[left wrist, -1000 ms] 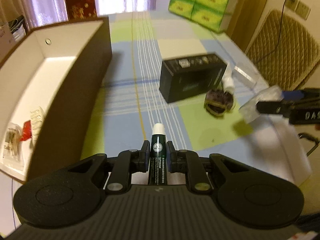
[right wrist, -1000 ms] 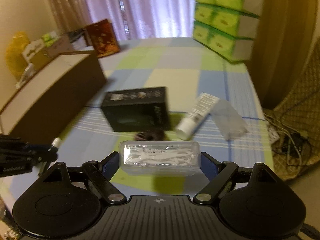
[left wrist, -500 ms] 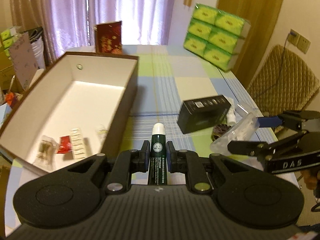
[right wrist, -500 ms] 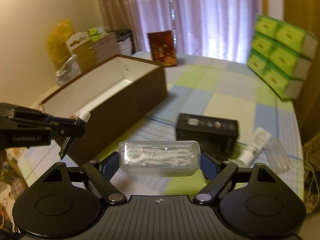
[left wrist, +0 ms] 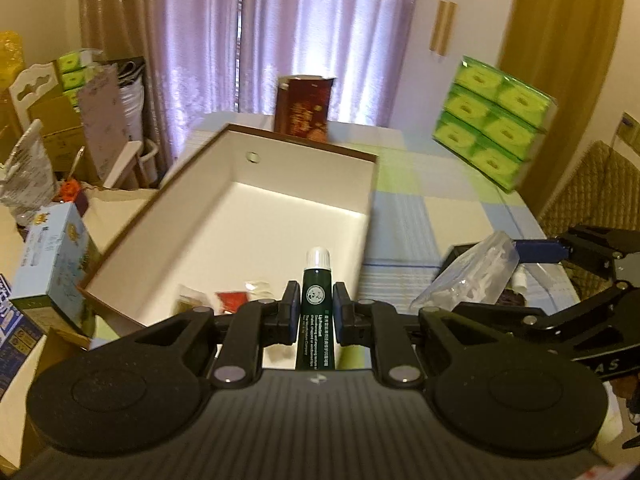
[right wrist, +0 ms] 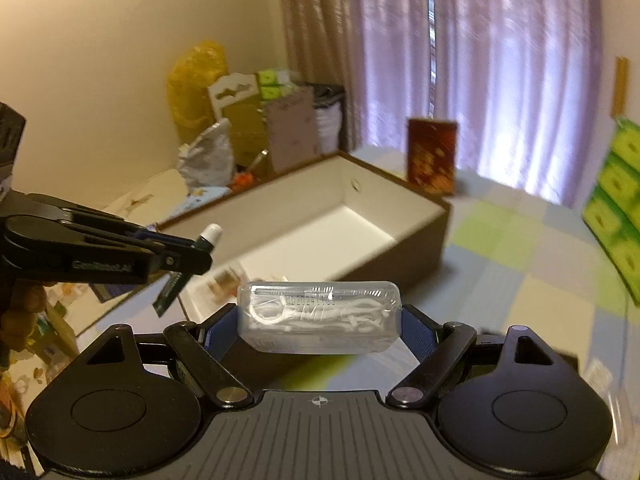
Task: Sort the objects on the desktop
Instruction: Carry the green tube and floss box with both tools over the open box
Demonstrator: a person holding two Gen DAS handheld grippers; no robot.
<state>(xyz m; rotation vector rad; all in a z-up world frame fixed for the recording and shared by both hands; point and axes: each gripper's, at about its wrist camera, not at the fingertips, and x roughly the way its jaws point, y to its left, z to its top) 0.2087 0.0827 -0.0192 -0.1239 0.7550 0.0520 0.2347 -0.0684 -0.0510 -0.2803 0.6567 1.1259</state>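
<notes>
Your left gripper (left wrist: 316,306) clamps a dark green tube (left wrist: 317,312) above the brown box's (left wrist: 304,148) near end, hiding packets (left wrist: 232,300) inside. Your right gripper (right wrist: 319,320) pinches a clear floss-pick case (right wrist: 319,316); contents blurred.

Small packets (left wrist: 236,298) lie in the box (left wrist: 304,184), left of the tissue packs (left wrist: 494,122).

Both grippers were built in matte black: a ribbed housing, two round discs, linkage arms pinned with silver screws. Blue pads lined the right gripper (right wrist: 319,318) fingers. White lettering was printed along the left gripper (left wrist: 316,307), seen from the right wrist.
</notes>
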